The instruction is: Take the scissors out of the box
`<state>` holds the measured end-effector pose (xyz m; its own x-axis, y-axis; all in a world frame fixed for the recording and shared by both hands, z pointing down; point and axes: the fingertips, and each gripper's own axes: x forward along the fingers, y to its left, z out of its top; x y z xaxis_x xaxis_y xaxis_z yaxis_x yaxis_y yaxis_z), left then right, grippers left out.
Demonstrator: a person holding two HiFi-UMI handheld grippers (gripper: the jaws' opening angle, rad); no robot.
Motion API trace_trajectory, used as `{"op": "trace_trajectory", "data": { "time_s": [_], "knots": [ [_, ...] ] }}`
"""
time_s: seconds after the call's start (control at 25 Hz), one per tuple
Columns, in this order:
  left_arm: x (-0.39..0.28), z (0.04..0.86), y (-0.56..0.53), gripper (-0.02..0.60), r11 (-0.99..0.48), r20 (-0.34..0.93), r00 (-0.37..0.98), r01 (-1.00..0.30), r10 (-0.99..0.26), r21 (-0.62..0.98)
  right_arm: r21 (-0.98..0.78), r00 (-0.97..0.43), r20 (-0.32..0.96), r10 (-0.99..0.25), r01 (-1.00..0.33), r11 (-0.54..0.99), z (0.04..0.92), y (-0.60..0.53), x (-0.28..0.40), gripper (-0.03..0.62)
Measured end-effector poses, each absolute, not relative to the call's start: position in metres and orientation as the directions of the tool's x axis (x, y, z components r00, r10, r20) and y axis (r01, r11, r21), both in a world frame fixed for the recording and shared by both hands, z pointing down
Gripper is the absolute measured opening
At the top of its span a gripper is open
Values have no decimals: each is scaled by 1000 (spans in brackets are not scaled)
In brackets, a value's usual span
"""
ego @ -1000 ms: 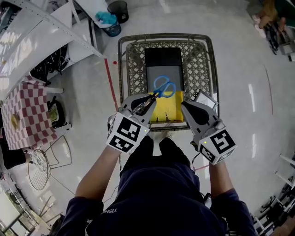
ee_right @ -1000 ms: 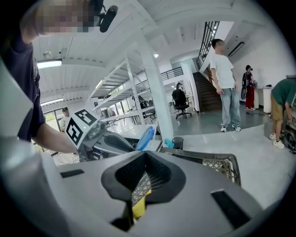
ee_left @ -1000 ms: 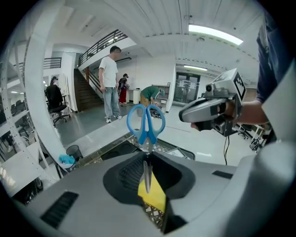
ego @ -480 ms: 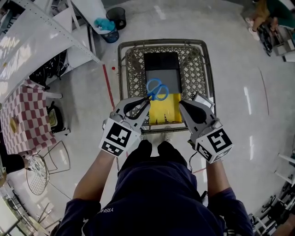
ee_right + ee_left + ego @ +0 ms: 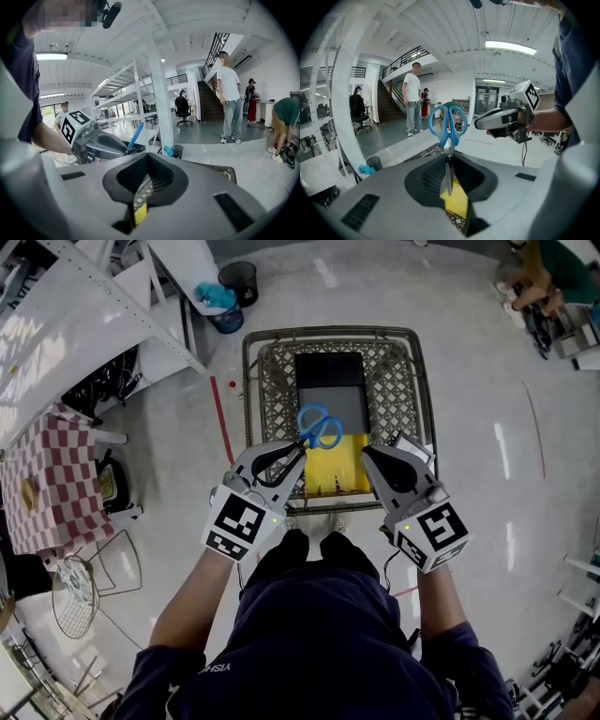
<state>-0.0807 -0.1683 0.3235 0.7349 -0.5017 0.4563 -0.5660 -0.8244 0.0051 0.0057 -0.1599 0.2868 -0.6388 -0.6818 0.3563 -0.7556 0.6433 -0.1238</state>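
Scissors lifted clear
L tongs (image 5: 300, 448) clamp blue-handled steel scissors (image 5: 449, 138) by blades; R tongs (image 5: 368, 454) closed, empty; yellow-flapped black box (image 5: 330, 381) sits in wire-mesh basket (image 5: 272, 381).

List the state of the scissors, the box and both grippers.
scissors: closed, gripped by the blades, blue handles pointing away from the gripper.
box: lying in the wire cart, below the scissors.
left gripper: jaws shut on the scissors.
right gripper: jaws shut, empty.
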Motion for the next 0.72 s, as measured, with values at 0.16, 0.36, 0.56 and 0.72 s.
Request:
{"op": "trace_trajectory", "data": {
  "time_s": [0.16,0.36,0.56,0.72],
  "knots": [
    [-80,322,-168,74,-826,458,736,-564,-499,7,-122,-641,362,-677,-752,647,286,-160,4,17],
    [-79,323,-167,74,-827,462,736,-562,-495,9,-128,-642,367,-673,-752,647,288,-159,3,17],
    [-77,322,-167,74,-829,465,735,-560,-493,7,-130,-644,365,-672,-750,648,289,-160,5,17],
    [-76,323,-168,74,-829,468,734,-559,-492,5,-132,-646,365,-671,-749,649,290,-160,6,17]
  ]
}}
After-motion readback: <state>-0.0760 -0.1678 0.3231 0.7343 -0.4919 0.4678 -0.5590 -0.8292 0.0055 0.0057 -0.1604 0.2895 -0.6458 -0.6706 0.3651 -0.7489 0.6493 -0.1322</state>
